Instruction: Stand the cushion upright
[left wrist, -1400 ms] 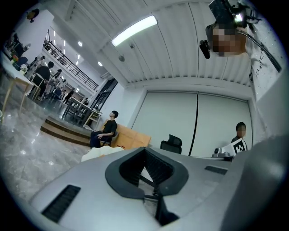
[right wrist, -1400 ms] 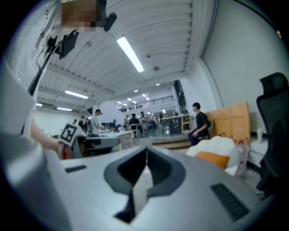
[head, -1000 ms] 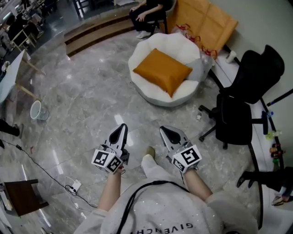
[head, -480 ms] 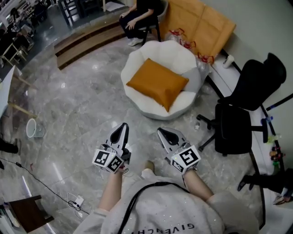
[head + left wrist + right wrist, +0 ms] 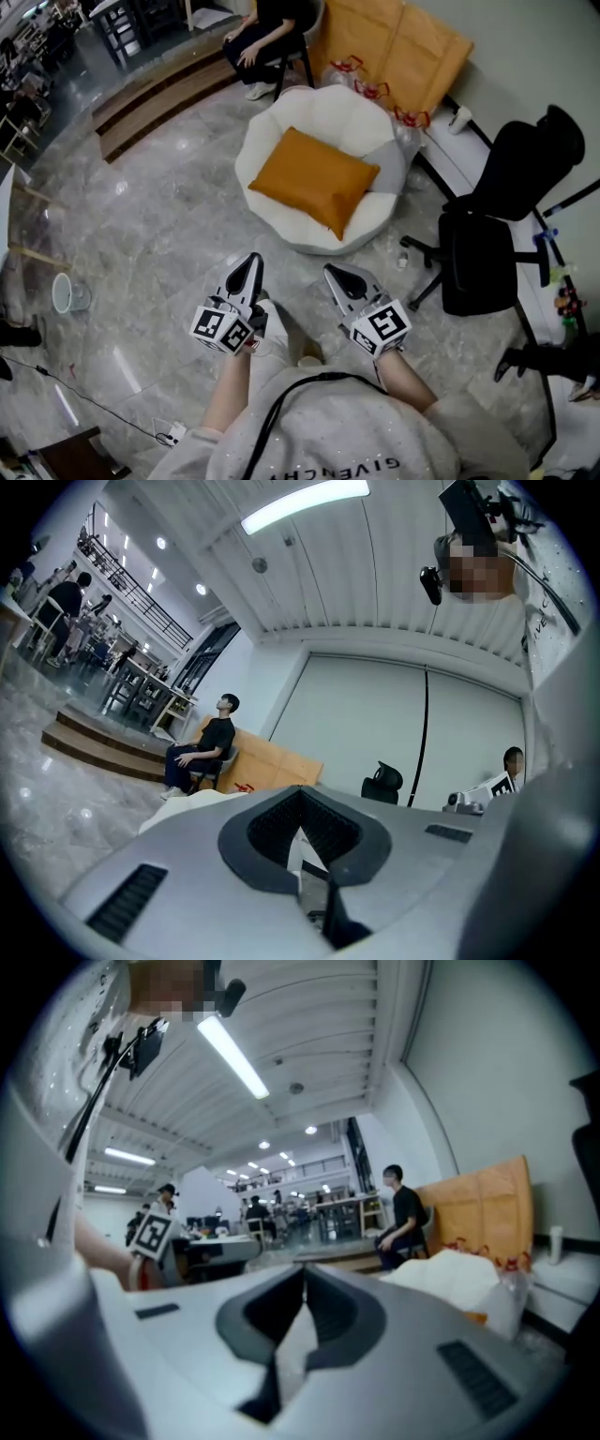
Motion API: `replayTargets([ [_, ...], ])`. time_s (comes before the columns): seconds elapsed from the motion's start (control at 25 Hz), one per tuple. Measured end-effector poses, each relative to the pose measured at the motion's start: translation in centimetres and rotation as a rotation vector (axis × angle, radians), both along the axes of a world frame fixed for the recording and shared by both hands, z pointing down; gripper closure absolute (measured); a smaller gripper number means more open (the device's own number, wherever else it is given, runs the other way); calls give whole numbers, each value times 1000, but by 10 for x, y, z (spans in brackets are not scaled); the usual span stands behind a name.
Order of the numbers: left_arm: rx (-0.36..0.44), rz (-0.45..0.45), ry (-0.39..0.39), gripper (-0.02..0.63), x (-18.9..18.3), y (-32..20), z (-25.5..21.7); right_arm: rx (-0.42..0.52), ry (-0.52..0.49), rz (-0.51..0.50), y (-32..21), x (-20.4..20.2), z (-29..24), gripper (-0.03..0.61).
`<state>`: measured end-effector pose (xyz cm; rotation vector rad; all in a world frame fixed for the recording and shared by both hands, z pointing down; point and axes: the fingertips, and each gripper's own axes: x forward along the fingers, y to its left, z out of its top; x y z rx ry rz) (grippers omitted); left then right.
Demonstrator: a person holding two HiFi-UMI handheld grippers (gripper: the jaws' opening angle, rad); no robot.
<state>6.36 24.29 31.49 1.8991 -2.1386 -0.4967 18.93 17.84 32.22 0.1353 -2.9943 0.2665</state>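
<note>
An orange cushion (image 5: 313,180) lies flat on the seat of a round white armchair (image 5: 272,132) in the upper middle of the head view. My left gripper (image 5: 250,262) and right gripper (image 5: 334,273) are held side by side over the grey marble floor, a step short of the chair, both pointing at it. Both are shut with nothing between their jaws. In the left gripper view (image 5: 298,829) the chair's white edge (image 5: 183,805) peeks over the jaws. In the right gripper view (image 5: 302,1290) the white chair (image 5: 455,1276) shows at right with a sliver of orange cushion (image 5: 476,1316).
A black office chair (image 5: 492,230) stands right of the armchair. A person (image 5: 264,33) sits on a chair behind it, beside orange boards (image 5: 398,52) leaning on the wall. A wooden step (image 5: 155,98) lies at upper left, a small white bucket (image 5: 67,292) at far left.
Both grippers have moved forward toward the white armchair; the chair and cushion now sit lower and nearer in the head view. Both stay shut.
</note>
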Motion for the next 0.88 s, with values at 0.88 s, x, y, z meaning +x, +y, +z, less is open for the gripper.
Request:
replayTargets([
  [0.88, -27, 269, 43, 591, -194, -140, 19, -39, 77, 307, -110, -164, 12, 561],
])
